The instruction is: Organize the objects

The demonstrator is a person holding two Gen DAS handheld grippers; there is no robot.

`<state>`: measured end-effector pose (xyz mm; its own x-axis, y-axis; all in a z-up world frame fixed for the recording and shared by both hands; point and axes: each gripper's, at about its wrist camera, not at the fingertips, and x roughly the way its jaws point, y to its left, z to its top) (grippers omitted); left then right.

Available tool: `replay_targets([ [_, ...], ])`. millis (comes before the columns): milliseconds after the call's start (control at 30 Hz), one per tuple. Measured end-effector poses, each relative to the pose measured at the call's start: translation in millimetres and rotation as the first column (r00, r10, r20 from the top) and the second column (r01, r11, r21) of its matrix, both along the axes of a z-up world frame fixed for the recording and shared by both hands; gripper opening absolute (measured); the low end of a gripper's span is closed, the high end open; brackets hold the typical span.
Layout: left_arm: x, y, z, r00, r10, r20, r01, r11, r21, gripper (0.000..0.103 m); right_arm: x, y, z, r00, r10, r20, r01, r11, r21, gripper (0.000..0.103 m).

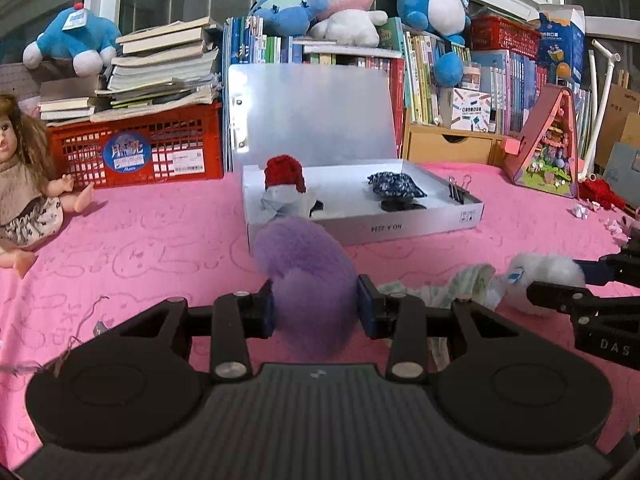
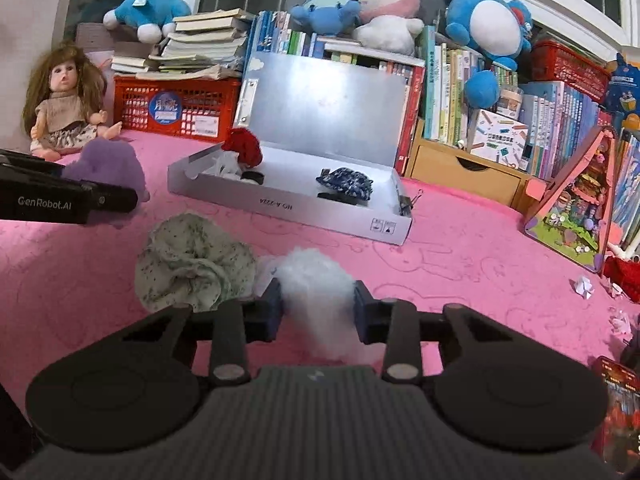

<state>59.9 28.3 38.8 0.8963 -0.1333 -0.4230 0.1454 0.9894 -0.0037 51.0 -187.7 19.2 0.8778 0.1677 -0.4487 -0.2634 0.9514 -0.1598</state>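
A fluffy purple pompom (image 1: 308, 276) is squeezed between the blue pads of my left gripper (image 1: 316, 308), which is shut on it just above the pink cloth. My right gripper (image 2: 318, 306) is shut on a fluffy white pompom (image 2: 316, 280); it shows at the right in the left wrist view, pompom (image 1: 548, 272) included. A crumpled speckled pale-green cloth (image 2: 192, 264) lies left of the white pompom. Beyond stands an open white box (image 2: 340, 216) with its lid up, holding a red knitted item (image 2: 244, 146), a dark blue patterned cloth (image 2: 346, 182) and binder clips (image 1: 460, 190).
A doll (image 2: 64, 100) sits at the far left on the pink cloth (image 2: 460, 256). Behind the box stand a red crate (image 2: 176, 108) under stacked books, rows of books, plush toys and a wooden drawer (image 2: 464, 168). A pink triangular toy house (image 2: 576, 204) and small paper bits (image 2: 584, 286) lie to the right.
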Motion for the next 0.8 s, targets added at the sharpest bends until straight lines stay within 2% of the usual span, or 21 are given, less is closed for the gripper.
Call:
replay_targets([
  [333,29,-1,20,1.0,-0.007,0.02,0.007,1.0,-0.013,0.045,28,-13,33,0.999,-0.022,0.029,0.019,0.997,0.079,0.038],
  [567,66,-5,39,0.999,-0.013,0.046,0.013,1.0,0.0,0.045,71,-27,59,1.0,-0.018,-0.005,0.018,0.982,0.186,0.039],
  [800,111,-8,51,0.999,-0.02,0.031,0.02,1.0,-0.021,0.045,120,-44,75,0.997,-0.051,-0.066,0.068,0.954,0.29,0.039],
])
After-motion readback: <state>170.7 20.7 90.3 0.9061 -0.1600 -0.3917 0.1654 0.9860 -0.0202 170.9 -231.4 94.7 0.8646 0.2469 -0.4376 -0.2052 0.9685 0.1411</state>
